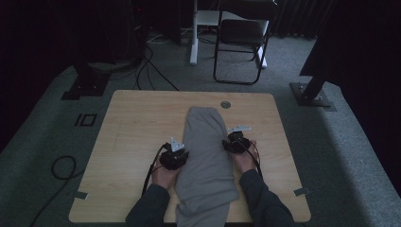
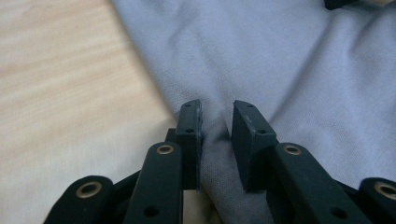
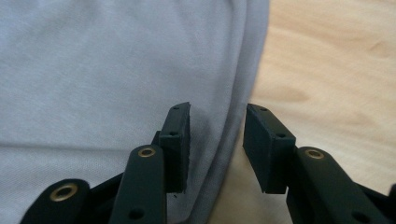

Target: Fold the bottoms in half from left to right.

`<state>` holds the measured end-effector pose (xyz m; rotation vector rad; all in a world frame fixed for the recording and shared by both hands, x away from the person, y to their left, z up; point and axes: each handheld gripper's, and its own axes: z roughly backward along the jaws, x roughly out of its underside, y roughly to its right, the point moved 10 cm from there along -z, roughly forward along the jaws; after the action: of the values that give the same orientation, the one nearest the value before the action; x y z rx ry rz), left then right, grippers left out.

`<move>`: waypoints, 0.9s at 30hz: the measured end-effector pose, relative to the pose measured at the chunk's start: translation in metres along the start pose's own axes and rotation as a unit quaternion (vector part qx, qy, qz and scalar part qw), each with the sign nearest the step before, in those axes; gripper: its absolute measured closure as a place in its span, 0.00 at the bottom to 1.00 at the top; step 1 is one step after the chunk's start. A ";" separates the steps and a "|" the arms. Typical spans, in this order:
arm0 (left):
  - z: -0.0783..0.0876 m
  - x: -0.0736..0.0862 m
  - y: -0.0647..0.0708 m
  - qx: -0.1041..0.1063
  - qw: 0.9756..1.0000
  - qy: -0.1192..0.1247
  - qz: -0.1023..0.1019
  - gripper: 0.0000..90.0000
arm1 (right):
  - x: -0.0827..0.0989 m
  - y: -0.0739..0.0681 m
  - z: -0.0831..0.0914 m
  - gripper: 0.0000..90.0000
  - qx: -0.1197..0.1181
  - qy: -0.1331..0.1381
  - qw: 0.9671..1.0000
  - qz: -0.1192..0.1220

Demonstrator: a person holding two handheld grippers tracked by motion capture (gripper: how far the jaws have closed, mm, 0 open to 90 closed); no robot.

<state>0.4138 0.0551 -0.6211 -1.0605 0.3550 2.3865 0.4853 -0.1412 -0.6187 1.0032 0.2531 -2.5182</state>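
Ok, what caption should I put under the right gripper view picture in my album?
Right gripper, jaws open, straddling the folded edge of grey cloth on a wooden table.

The wooden table (image 1: 132,137) stands on grey carpet (image 1: 359,156) in a dim room. Beyond its far edge — a black folding chair (image 1: 241,40) beside a white post (image 1: 194,33); black cables (image 1: 151,71) trail at far left, dark curtains behind.

high view overhead facing forward, claw views close, sharing cloth (image 1: 205,151)

Wooden table (image 1: 132,137), black folding chair (image 1: 241,33)
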 end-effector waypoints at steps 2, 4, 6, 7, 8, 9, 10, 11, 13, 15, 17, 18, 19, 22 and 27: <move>0.009 0.007 0.006 0.005 1.000 -0.002 0.001 0.82 | 0.005 -0.005 0.004 0.69 -0.009 0.000 1.000 0.003; 0.017 0.010 0.011 0.012 1.000 0.008 -0.012 0.79 | 0.010 -0.011 0.009 0.70 -0.017 0.001 1.000 0.012; 0.023 0.002 0.007 -0.007 0.999 0.034 -0.018 0.73 | 0.015 -0.016 0.014 0.71 -0.022 0.003 1.000 0.017; 0.024 -0.005 0.003 -0.011 0.999 0.044 -0.011 0.71 | 0.017 -0.017 0.015 0.71 -0.023 0.005 1.000 0.019; 0.024 -0.012 -0.002 -0.012 0.999 0.049 0.000 0.70 | 0.019 -0.018 0.017 0.71 -0.024 0.006 1.000 0.018; 0.023 -0.019 -0.006 -0.011 0.999 0.051 0.009 0.69 | 0.020 -0.018 0.018 0.71 -0.024 0.007 0.999 0.019; 0.019 -0.027 -0.010 -0.014 0.999 0.050 0.010 0.68 | 0.021 -0.018 0.018 0.71 -0.024 0.007 1.000 0.018; 0.015 -0.034 -0.014 -0.018 0.999 0.049 0.009 0.68 | 0.021 -0.018 0.019 0.71 -0.025 0.009 0.999 0.018; 0.002 -0.044 -0.017 -0.008 0.999 0.040 0.013 0.68 | 0.021 -0.019 0.019 0.71 -0.023 0.012 1.000 0.017; -0.013 -0.049 -0.018 -0.008 1.000 0.027 0.007 0.68 | 0.022 -0.019 0.019 0.71 -0.023 0.012 1.000 0.016; -0.027 -0.047 -0.017 -0.006 1.000 0.003 0.002 0.68 | 0.022 -0.019 0.019 0.71 -0.024 0.013 0.999 0.017; -0.033 -0.044 -0.017 -0.007 1.000 -0.009 0.003 0.70 | 0.022 -0.019 0.019 0.72 -0.024 0.014 0.999 0.016; -0.036 -0.039 -0.017 -0.008 1.000 -0.020 0.002 0.73 | 0.023 -0.019 0.020 0.72 -0.024 0.014 0.999 0.016; -0.034 -0.034 -0.013 -0.005 1.000 -0.010 0.009 0.77 | 0.025 -0.020 0.022 0.72 -0.025 0.015 0.999 0.017; -0.018 -0.018 -0.004 0.000 1.000 -0.011 -0.001 0.80 | 0.034 -0.025 0.030 0.72 -0.026 0.014 0.999 0.021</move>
<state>0.4373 0.0448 -0.6192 -1.0345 0.3462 2.3939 0.4336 -0.1392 -0.6199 1.0135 0.3012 -2.4491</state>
